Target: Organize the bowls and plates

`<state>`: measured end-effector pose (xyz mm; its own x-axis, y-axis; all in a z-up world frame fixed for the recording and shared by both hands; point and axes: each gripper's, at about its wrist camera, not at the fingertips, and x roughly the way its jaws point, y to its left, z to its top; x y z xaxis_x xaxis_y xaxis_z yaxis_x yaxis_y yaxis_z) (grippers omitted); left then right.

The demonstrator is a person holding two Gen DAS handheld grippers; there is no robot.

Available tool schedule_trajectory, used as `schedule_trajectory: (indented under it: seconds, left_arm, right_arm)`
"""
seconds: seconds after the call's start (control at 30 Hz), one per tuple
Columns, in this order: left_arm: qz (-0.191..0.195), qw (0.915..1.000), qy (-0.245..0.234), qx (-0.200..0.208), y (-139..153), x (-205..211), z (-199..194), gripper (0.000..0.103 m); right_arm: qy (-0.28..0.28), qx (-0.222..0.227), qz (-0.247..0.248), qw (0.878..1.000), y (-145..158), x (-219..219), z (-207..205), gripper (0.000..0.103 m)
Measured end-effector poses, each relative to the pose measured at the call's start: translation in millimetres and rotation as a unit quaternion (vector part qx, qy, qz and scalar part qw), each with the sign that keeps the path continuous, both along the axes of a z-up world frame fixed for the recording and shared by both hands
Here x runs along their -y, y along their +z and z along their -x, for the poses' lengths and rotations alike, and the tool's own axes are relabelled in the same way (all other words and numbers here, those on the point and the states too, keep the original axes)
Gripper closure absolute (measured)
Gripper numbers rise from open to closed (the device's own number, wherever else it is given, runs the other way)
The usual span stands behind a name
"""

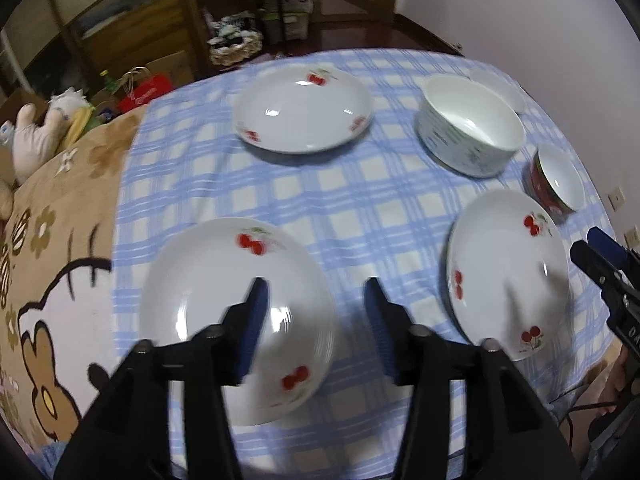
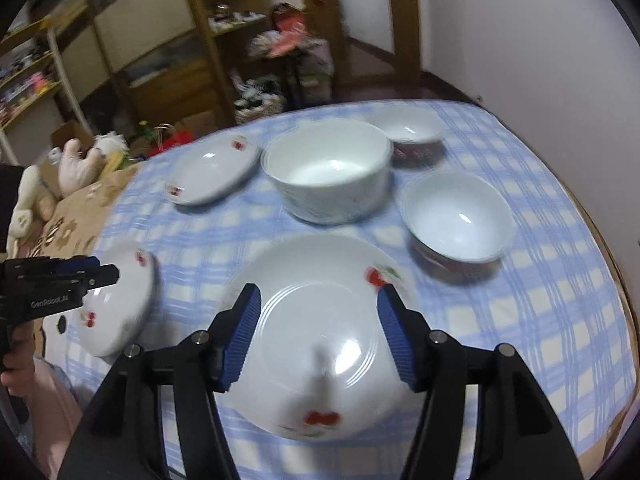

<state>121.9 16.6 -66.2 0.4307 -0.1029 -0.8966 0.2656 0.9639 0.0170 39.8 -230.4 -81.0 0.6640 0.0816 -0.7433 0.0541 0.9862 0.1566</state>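
Note:
Three white cherry-print plates lie on the blue checked cloth: a near-left plate [image 1: 236, 316] [image 2: 116, 304], a near-right plate [image 1: 506, 276] [image 2: 320, 336] and a far plate [image 1: 302, 110] [image 2: 212, 174]. A large white bowl [image 1: 472, 124] [image 2: 328, 172] stands behind them, with a red-sided bowl [image 1: 554, 180] [image 2: 458, 220] and another small bowl [image 1: 500, 88] [image 2: 408, 130]. My left gripper [image 1: 316, 312] is open above the near-left plate's right edge. My right gripper [image 2: 318, 316] is open over the near-right plate.
A brown cartoon blanket [image 1: 52, 264] covers the left side with plush toys [image 1: 36, 136] beyond it. Wooden shelves [image 2: 168, 52] and clutter stand behind the table. A white wall [image 2: 540, 40] runs along the right. The table's rim [image 2: 624, 280] curves at right.

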Motion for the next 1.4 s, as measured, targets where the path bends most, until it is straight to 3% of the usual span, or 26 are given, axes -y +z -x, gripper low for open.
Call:
schedule_trajectory:
  seconds: [0.07, 0.13, 0.3, 0.6, 1.03, 1.4]
  left_arm:
    - [-0.005, 0.9999, 0.009, 0.005, 4.5, -11.0, -0.3, 0.045]
    - [-0.009, 0.9997, 0.021, 0.001, 6.3, -24.4, -3.1, 0.033]
    - [-0.003, 0.9993, 0.036, -0.006, 5.6, -48.6, -9.2, 0.016]
    - [-0.019, 0.9977, 0.058, -0.031, -17.5, -84.1, -24.7, 0.014]
    - [0.045, 0.9882, 0.113, -0.094, -47.6, -138.7, -44.4, 0.015]
    - [0.070, 0.9809, 0.127, -0.130, -69.0, -156.6, -55.3, 0.015]
  right_arm:
    - [0.014, 0.006, -0.001, 1.000, 4.8, -14.4, -5.1, 0.021]
    - [0.029, 0.014, 0.000, 0.999, 8.4, -30.6, -10.0, 0.014]
    - [0.065, 0.009, -0.002, 0.998, 7.7, -66.3, -23.7, 0.013]
    - [0.101, -0.013, -0.010, 0.995, -12.8, -109.7, -47.6, 0.013]
    - [0.134, -0.042, -0.018, 0.990, -38.3, -148.4, -72.3, 0.013]
    - [0.151, -0.067, -0.013, 0.986, -57.4, -173.3, -87.4, 0.013]
